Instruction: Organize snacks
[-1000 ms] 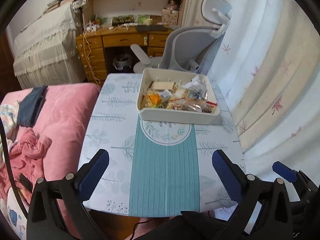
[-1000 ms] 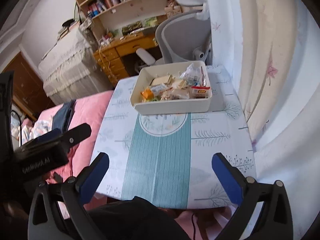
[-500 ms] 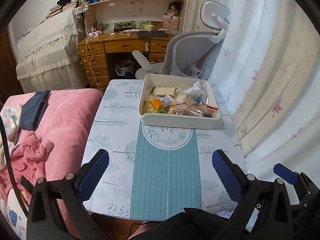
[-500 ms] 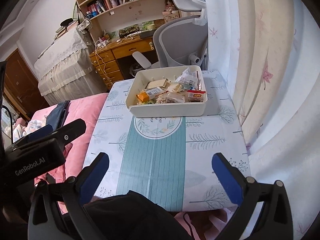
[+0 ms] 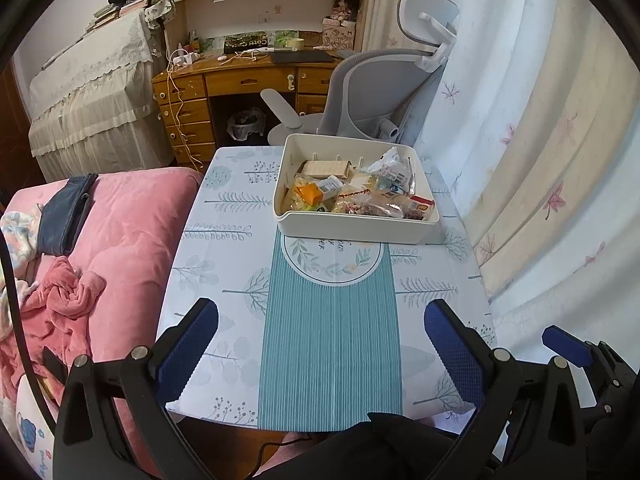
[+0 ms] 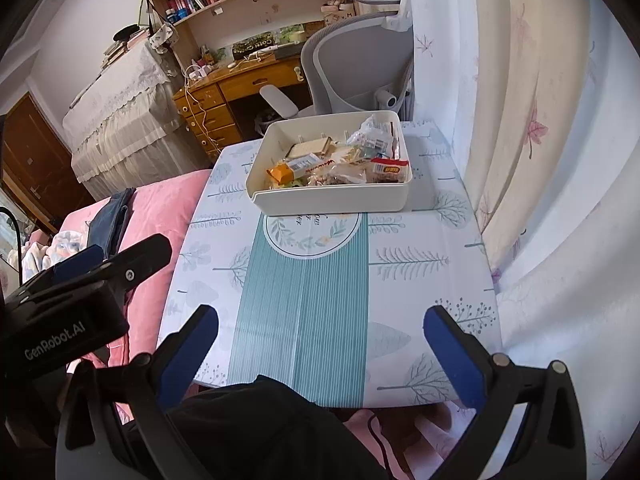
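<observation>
Snacks (image 5: 352,194) all lie heaped in the cream bin (image 5: 352,230) at the table's (image 5: 224,240) far end; none on the cloth. Left gripper (image 5: 320,344) and right gripper (image 6: 320,342): both spread wide, empty, well short of the bin. Fits sorted-in or awaiting sorting.

Left tool (image 5: 321,344): jaws spread wide, nothing between the 2 blue pads, held low and level.
Right tool (image 6: 321,342): jaws spread wide, empty, held low beside the left tool.
Spacing: the 2 tools side by side, not touching.
</observation>
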`<state>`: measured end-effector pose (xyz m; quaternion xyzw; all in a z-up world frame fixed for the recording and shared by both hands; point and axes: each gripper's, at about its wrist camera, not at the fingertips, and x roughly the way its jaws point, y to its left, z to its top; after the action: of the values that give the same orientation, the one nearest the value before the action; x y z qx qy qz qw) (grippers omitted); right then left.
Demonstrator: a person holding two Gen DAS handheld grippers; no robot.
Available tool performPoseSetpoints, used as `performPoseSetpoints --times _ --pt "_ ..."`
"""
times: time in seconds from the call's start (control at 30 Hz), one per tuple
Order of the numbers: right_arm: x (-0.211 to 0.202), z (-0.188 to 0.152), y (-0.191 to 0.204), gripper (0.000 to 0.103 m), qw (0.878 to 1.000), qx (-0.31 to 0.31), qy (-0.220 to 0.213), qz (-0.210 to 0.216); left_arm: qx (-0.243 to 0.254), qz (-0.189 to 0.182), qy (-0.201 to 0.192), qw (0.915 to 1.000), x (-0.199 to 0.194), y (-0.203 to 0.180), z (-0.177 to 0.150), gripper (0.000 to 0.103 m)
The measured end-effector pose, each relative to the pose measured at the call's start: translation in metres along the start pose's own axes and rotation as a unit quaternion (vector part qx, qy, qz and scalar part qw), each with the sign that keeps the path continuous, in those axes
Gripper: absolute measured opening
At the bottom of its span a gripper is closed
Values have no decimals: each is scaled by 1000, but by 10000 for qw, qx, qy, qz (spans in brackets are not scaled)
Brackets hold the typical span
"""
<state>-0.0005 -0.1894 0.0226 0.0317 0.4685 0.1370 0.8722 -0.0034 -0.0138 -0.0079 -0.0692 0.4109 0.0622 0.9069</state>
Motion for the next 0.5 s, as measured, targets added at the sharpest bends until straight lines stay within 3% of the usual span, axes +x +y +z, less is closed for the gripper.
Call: performPoseSetpoints --times 0.5 --pt "3 -5 3 103 9999 -51 111 -7 22 -4 60 10000 1 8 -9 102"
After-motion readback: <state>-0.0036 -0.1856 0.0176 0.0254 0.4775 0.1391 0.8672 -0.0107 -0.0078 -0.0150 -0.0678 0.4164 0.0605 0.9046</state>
